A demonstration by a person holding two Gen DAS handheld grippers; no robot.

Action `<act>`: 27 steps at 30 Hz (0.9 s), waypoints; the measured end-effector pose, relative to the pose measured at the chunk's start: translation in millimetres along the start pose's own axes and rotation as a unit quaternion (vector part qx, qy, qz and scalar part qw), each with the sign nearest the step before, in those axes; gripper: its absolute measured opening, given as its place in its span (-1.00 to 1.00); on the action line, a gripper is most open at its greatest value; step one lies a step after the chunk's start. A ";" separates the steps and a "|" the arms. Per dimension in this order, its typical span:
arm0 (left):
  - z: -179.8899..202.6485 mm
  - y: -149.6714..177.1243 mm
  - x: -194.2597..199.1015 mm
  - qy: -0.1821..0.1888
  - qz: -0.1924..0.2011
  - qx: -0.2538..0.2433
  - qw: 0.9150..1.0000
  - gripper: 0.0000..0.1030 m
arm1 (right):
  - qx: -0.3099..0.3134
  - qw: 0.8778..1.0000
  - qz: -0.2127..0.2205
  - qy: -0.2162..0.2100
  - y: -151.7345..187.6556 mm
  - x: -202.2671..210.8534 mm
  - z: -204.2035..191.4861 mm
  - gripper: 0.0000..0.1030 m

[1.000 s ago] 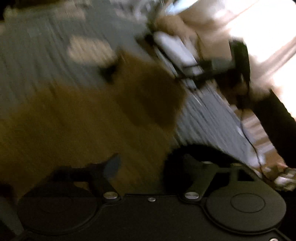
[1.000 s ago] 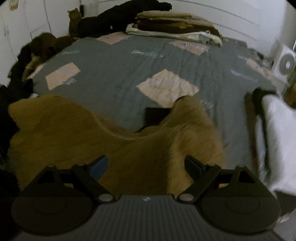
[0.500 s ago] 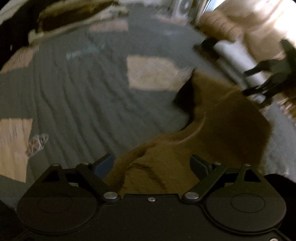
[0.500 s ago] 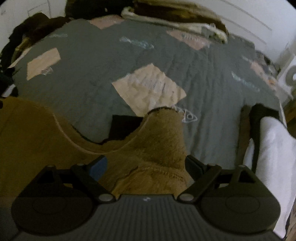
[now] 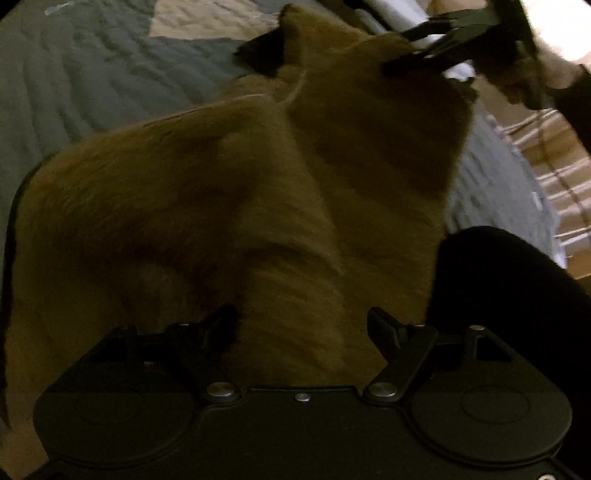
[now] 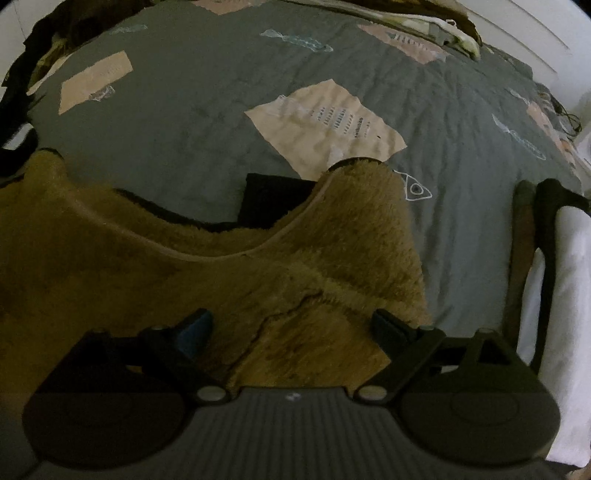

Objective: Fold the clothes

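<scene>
Brown fleece garment point(image 6: 229, 280) lies spread on the bed point(image 6: 221, 110), one seam rumpled, no crisp fold showing; left tool point(image 5: 303, 328) and right tool point(image 6: 291, 328) both gape wide above it.

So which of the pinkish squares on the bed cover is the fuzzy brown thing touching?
The middle patch, the one printed with rows of little dark marks. The tip of the fuzzy brown garment overlaps its near edge. The patch far left and the ones up top lie clear of it.

grey quilt point(image 6: 207, 155): tan patches, fish prints | far edge: bedding pile point(image 6: 436, 26) | right: slatted floor point(image 5: 546, 155)
</scene>
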State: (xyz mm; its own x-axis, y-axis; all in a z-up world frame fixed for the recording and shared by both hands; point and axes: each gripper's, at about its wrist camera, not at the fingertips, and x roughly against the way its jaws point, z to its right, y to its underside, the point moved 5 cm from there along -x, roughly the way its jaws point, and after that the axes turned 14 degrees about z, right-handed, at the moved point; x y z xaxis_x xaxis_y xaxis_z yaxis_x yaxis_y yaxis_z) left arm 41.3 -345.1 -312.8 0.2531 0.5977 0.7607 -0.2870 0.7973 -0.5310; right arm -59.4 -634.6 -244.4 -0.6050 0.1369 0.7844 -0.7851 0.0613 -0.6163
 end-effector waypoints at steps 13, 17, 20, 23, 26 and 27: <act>-13.4 -168.6 16.4 0.056 0.134 -0.026 0.989 0.65 | -0.096 0.993 0.071 -0.025 4.3 45.6 -6.0 0.81; -7.5 -218.1 -57.3 0.088 0.125 -0.037 0.988 0.56 | -0.135 0.986 0.088 -0.029 12.5 59.0 -5.1 0.81; -7.6 -230.3 -117.2 0.114 0.102 -0.028 0.988 0.45 | -0.174 0.979 0.097 -0.033 26.2 68.4 -2.9 0.81; -7.0 -237.0 -165.6 0.120 0.074 -0.016 0.990 0.40 | -0.195 0.975 0.101 -0.035 37.9 75.9 -3.8 0.81; -14.1 -239.3 -193.9 0.118 0.063 0.010 0.991 0.40 | -0.208 0.972 0.103 -0.038 46.4 80.9 -5.5 0.81; -17.5 -240.7 -202.1 0.116 0.061 0.020 0.991 0.40 | -0.211 0.971 0.103 -0.039 48.7 82.1 -6.0 0.81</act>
State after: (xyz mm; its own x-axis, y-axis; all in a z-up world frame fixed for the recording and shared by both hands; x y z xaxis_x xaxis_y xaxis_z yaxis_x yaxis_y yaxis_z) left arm 75.4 -656.4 -345.1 0.4196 0.6957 0.5830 -0.3631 0.7173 -0.5946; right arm -146.5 -614.4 -210.4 -0.7649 0.1149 0.6338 -0.5317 0.4427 -0.7220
